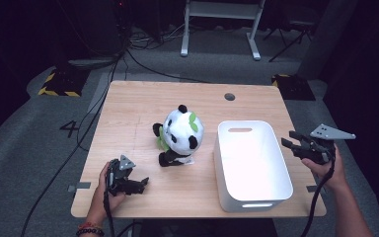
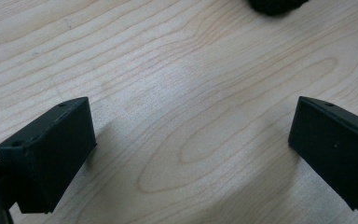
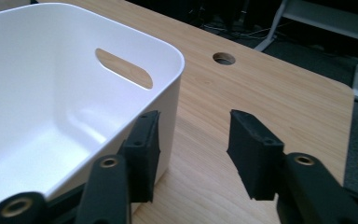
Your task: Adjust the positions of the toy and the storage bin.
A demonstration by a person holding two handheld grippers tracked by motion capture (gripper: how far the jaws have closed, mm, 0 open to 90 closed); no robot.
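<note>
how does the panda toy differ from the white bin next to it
The panda toy is soft, black and white with green patches; the white bin is hard, plain plastic. The panda toy sits upright and is smaller; the bin is wider, open-topped and empty. Both stand on the wooden table, apart from each other.

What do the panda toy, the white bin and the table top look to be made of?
Panda toy: soft plush, judging by its fuzzy outline. White bin: probably moulded plastic, smooth, slightly glossy, with rounded corners and a cut-out handle. Table top: wood or wood-look laminate, matt, with visible grain.
</note>
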